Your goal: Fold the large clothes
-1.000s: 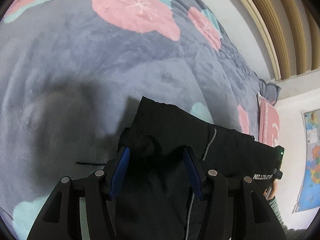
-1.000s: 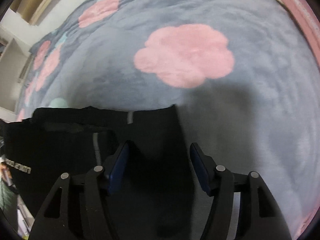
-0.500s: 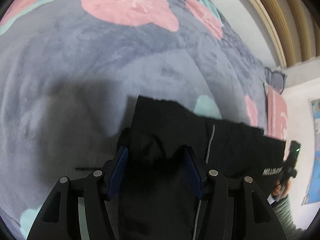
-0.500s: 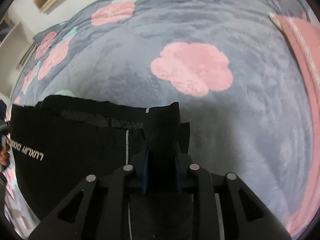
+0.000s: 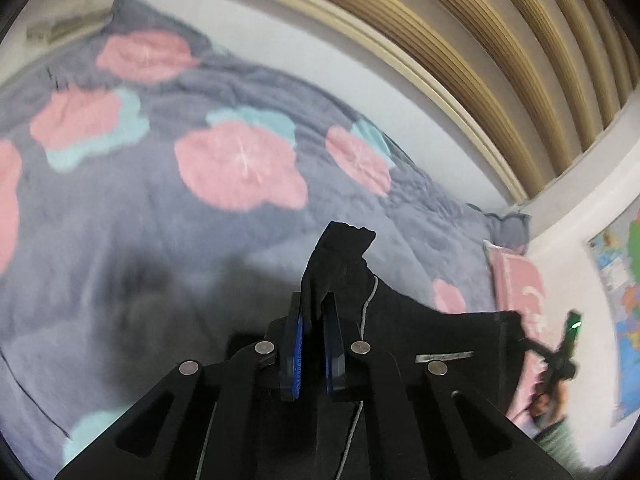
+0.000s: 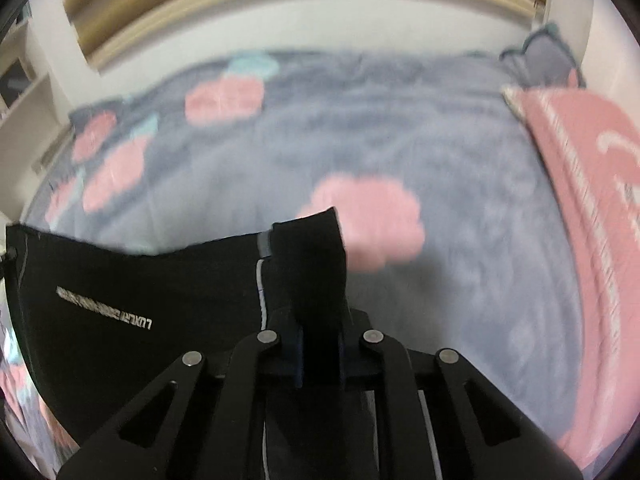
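- Left wrist view: left tongs (image 5: 313,320) clamped on a bunched corner of the black garment (image 5: 432,332), which is raised above the grey floral blanket (image 5: 120,220).
- Right wrist view: right tongs (image 6: 320,332) clamped on the black garment (image 6: 140,280), its fabric stretching left; pink pillow (image 6: 592,200) far right.

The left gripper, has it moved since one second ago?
Yes. The left gripper, shut on the black fabric garment, has tilted up from the grey flowered blanket; the wooden slatted wall now shows.
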Available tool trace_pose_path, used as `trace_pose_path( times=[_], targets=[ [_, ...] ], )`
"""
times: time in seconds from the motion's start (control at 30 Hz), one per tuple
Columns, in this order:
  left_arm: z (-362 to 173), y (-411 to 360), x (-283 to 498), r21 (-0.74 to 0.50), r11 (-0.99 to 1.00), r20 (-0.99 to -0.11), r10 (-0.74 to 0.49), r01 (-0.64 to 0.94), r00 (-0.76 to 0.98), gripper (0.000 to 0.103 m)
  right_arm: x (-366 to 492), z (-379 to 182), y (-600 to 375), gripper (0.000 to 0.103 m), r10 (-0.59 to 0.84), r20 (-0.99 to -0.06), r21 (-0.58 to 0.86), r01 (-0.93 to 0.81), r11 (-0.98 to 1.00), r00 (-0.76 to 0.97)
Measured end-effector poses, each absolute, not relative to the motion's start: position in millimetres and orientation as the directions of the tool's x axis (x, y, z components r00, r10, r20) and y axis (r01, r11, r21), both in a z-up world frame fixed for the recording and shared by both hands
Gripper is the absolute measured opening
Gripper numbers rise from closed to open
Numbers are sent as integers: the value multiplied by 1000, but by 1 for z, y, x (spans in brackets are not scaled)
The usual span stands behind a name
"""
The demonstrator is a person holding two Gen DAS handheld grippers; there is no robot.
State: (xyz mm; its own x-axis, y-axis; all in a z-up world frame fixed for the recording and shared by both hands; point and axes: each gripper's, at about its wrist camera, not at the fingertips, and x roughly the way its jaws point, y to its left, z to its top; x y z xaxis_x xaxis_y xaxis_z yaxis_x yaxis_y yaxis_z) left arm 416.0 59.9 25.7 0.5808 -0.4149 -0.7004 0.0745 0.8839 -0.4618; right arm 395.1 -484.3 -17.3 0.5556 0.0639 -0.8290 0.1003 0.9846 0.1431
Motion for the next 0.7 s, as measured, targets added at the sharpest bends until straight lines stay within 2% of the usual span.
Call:
trace_pose_path(
  times=[0.07,0.17,0.3,0.4,0.47,0.57,0.67,0.7],
  targets=[
    [20,63,424,-457,889,-708,-386,34,592,8,413,-12,-480,14,37,-825,113,100,988,564],
    [-19,72,444,-455,888,-756,-344,-69,557,8,440,-32,-471,14,-4,-848,74,127,989,530],
    [-90,57,460,-346,932,-863,-270,-108,428,8,468,-99,-462,14,-53,-917,7,151,989,395],
    [-127,56,464,-345,926,-891,-270,-156,366,14,472,-146,-461,14,-26,-954,22,156,988,300],
    [-127,59,469,-356,921,-891,-284,-159,354,17,471,-156,-459,16,-35,-960,10,159,987,278],
    [-114,71,471,-414,897,-876,-345,-157,338,17,470,-147,-461,29,-67,-958,-22,161,987,278],
    [-82,99,456,-538,824,-804,-439,-175,401,17,460,-125,-472,30,-44,-951,14,183,983,306],
    [-71,106,449,-548,817,-790,-433,-182,433,17,452,-113,-477,31,-25,-943,42,194,980,331]
  ],
)
